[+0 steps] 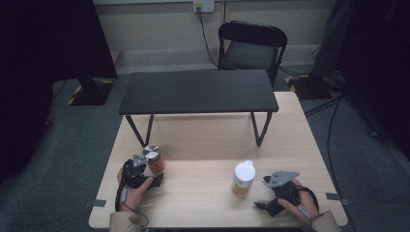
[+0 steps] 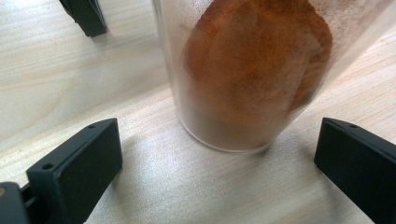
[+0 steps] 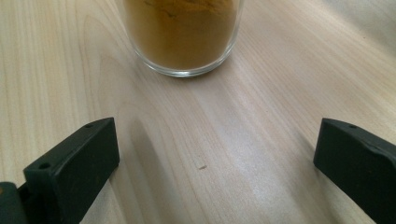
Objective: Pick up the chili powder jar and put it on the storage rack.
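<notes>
At the desk's left front, the person's left hand reaches forward, holding the left gripper level with jaws spread wide around the base of a jar of reddish powder, not touching it. Right of centre stands a white-lidded jar of yellow powder. The right gripper, jaws also spread, points leftward at it from near.

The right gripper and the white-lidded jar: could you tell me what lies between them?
Only bare wooden tabletop separates the open right gripper from the jar, as the right gripper view shows.
</notes>
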A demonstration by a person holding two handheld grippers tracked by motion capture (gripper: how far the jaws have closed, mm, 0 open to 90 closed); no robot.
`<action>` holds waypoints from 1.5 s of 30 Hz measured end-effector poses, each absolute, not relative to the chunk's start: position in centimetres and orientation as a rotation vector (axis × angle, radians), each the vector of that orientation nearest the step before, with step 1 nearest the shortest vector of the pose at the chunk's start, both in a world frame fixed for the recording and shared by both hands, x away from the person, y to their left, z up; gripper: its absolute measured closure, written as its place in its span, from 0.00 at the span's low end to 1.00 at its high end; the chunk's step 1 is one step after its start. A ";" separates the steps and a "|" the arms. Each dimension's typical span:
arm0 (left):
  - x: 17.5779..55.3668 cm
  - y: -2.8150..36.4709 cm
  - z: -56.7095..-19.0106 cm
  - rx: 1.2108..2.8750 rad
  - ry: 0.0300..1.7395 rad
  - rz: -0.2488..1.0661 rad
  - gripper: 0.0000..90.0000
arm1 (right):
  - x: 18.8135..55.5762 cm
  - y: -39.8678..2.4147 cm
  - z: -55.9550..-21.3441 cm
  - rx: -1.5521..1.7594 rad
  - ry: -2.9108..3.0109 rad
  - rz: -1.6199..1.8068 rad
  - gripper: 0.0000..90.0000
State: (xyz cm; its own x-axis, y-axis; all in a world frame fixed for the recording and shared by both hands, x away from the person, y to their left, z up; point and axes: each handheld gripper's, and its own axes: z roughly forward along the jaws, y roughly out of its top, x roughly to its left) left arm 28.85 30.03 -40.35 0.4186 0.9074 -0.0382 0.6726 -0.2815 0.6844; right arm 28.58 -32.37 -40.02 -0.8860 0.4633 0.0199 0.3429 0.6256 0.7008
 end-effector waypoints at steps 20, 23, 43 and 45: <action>28.9 30.3 -39.9 1.947 1.335 0.463 0.02 | 28.6 -32.4 -40.0 0.671 2.683 1.106 0.00; 28.9 30.2 -39.8 1.932 1.334 0.470 0.03 | 28.6 -32.4 -40.0 0.671 2.683 1.106 0.00; 30.1 29.9 -40.5 1.892 1.328 0.459 0.28 | 28.6 -32.4 -40.0 0.671 2.683 1.107 0.00; 30.2 29.6 -40.5 1.912 1.319 0.480 0.30 | 28.6 -32.4 -40.0 0.671 2.683 1.107 0.00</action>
State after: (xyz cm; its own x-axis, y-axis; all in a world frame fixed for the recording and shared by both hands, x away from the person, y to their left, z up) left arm 30.17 29.58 -40.46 0.3985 0.9109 -0.1069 0.6291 -0.1866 0.7546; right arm 28.58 -32.39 -40.03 -0.8860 0.4632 0.0203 0.3428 0.6250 0.7013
